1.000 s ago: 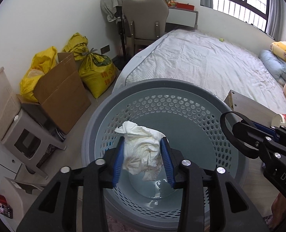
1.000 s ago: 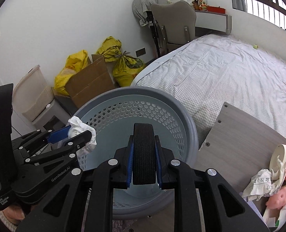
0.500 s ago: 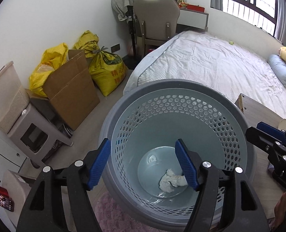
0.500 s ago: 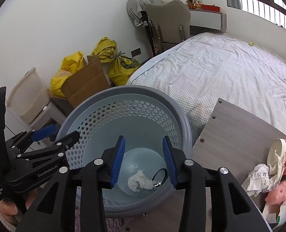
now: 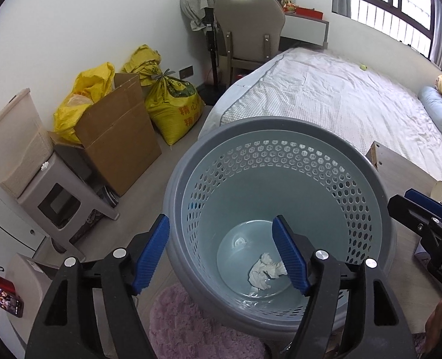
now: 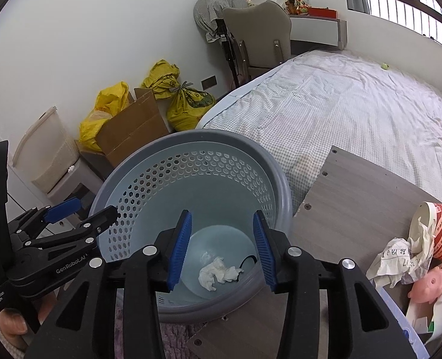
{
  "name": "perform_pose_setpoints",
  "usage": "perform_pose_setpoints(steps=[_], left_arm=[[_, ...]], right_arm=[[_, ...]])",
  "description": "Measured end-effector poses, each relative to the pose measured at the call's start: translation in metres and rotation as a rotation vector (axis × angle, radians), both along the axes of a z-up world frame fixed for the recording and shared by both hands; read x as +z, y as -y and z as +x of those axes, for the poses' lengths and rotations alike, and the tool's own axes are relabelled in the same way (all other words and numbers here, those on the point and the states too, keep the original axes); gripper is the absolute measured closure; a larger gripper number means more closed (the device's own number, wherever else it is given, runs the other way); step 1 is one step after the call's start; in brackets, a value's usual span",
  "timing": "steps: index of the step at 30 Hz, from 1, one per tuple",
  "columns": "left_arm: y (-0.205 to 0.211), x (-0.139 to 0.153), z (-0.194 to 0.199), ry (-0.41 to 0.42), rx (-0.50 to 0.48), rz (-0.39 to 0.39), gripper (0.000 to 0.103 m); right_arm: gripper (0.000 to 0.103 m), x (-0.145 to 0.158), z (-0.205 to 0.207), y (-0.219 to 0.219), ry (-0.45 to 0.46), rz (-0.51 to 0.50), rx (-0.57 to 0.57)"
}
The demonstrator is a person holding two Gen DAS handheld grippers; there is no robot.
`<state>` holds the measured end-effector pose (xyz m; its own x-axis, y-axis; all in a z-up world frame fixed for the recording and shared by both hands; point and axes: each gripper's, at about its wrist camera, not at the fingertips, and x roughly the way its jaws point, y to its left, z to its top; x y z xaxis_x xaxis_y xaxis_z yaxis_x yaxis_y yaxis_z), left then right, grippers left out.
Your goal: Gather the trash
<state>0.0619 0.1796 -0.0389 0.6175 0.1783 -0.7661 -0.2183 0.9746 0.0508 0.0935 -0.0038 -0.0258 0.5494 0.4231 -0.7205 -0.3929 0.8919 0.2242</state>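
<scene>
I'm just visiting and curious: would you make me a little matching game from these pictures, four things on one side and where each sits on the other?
Things:
1. crumpled tissue
2. red paper cup
3. cardboard box
4. small green ball

Places:
A. on the bed
B. at the bottom of the grey basket
C. against the wall beside the yellow sacks
D. lying on the wooden board at the right, next to crumpled paper

Pairs: 1-B, 2-D, 3-C, 4-A
</scene>
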Motion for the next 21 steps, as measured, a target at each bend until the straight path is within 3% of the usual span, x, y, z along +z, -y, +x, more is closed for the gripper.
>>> perform_pose_setpoints(steps=[12, 21], left_arm=[[0.005, 0.014, -0.02, 0.033, 0.002, 0.008, 0.028], [0.029, 0.018, -0.037, 0.046, -0.052, 0.006, 0.023]], right_arm=[[0.05, 0.009, -0.022, 0.014, 0.029, -0.003, -0.029], [0.042, 0.014, -0.048, 0.039, 0.046, -0.008, -0.079]])
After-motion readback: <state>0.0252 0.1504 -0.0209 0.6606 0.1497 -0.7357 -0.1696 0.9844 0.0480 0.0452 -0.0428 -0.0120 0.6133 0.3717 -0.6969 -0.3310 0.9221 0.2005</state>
